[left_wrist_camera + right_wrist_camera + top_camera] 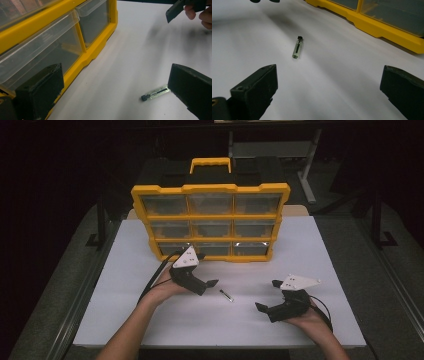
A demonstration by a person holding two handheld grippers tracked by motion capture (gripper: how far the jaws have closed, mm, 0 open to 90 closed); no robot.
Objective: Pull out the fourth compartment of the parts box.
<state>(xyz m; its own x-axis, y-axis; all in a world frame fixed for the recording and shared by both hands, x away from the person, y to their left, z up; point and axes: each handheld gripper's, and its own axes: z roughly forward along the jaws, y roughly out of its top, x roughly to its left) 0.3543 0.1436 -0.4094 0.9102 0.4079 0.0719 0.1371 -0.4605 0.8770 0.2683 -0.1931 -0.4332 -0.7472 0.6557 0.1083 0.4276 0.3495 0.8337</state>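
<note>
Here, vial (226, 295) between parted jaws.

dark lab or workshop, white table (310, 250), yellow parts organizer (210, 222), metal frames

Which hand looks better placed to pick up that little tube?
Probably the left: the left gripper is open with one jaw right beside the small vial; the right gripper sits farther off.

One small vial (226, 295), one yellow organizer (210, 222) of nine drawers, two grippers
</note>
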